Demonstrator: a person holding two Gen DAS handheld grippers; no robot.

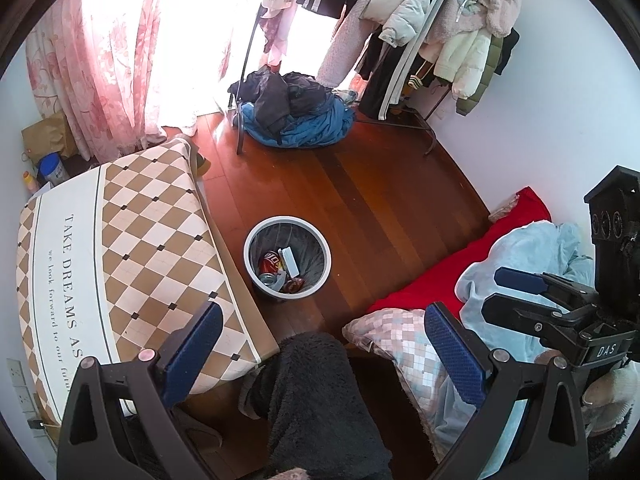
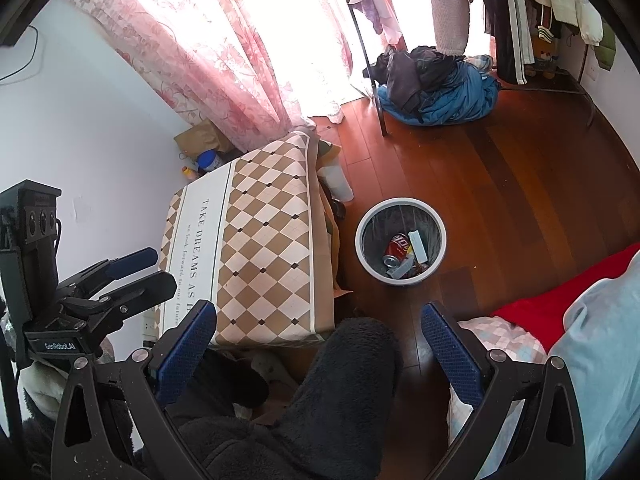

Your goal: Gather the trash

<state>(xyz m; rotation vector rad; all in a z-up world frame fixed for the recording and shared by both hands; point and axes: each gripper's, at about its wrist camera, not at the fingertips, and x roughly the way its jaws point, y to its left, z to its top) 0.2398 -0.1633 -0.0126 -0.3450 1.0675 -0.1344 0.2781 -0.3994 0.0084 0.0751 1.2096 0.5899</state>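
Down on the wooden floor (image 1: pixel 360 184) sits the trash bin (image 1: pixel 256 280), round, white-rimmed with a dark liner, standing upright between the checkered table cover (image 1: pixel 160 216) on one side and the bed stuff on the other. Inside it you can see a red soda can (image 1: pixel 270 262) lying on its side, a pale flat box (image 1: pixel 289 261) next to it, plus some smaller wrappers I can't really make out.

Left gripper (image 1: pixel 324 348) is up high looking down at the bin, jaws spread wide, nothing between the blue pads. Right gripper (image 2: pixel 318 344) is the same deal, jaws wide apart and holding nothing, well above the bin (image 2: pixel 362 248). Each one shows up at the edge of the other's view, side by side.

A dark fuzzy pant leg (image 1: pixel 316 392) fills the bottom middle of both views. On the right there's a red blanket (image 1: pixel 472 268), a light blue blanket (image 1: pixel 528 264) and a pixel-pattern pillow (image 1: pixel 400 340). Further back: a pile of blue and dark clothes (image 1: pixel 296 116) on the floor, a rack of coats (image 1: pixel 432 32), and pink floral curtains (image 1: pixel 108 56) with bright light coming through
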